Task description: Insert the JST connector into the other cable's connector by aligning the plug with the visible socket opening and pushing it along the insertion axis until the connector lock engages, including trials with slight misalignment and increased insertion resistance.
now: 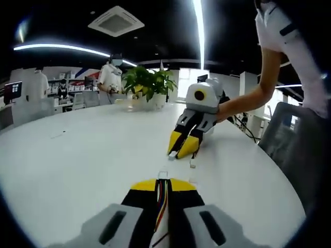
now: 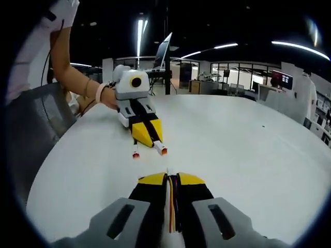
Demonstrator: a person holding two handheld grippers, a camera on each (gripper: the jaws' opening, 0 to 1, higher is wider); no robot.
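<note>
Left gripper view is looking across a wide white worktop (image 1: 77, 155) that is curving away toward an office with ceiling strip lights. A potted plant (image 1: 147, 85) is standing at the far edge of the worktop, and people are standing behind it near desks and screens. At the right, a person's bare forearm (image 1: 248, 101) is reaching in, with a grey chair (image 1: 300, 139) just beside it.

The right tongs (image 1: 182, 153) are coming into this view from the right, tips angled down close to the worktop. They are pinched together on a cable with a small white connector (image 1: 172, 155) sticking out at the tip; a second small white end (image 1: 192, 164) is lying just beside it on the worktop.

The left tongs (image 1: 161, 185) are rising from the bottom, jaws nearly together and clamping a cable of coloured wires (image 1: 161, 206) that is running back between them. A small white JST connector (image 1: 163, 174) is poking out just past the yellow tips, pointing toward the right tongs but apart from them.

Right gripper view is showing the same worktop from the opposite side. Its own tongs are closed on red and yellow wires (image 2: 172, 206), while the left tongs are facing them with two small orange-tipped connector ends (image 2: 161, 150) showing below the yellow tips.
</note>
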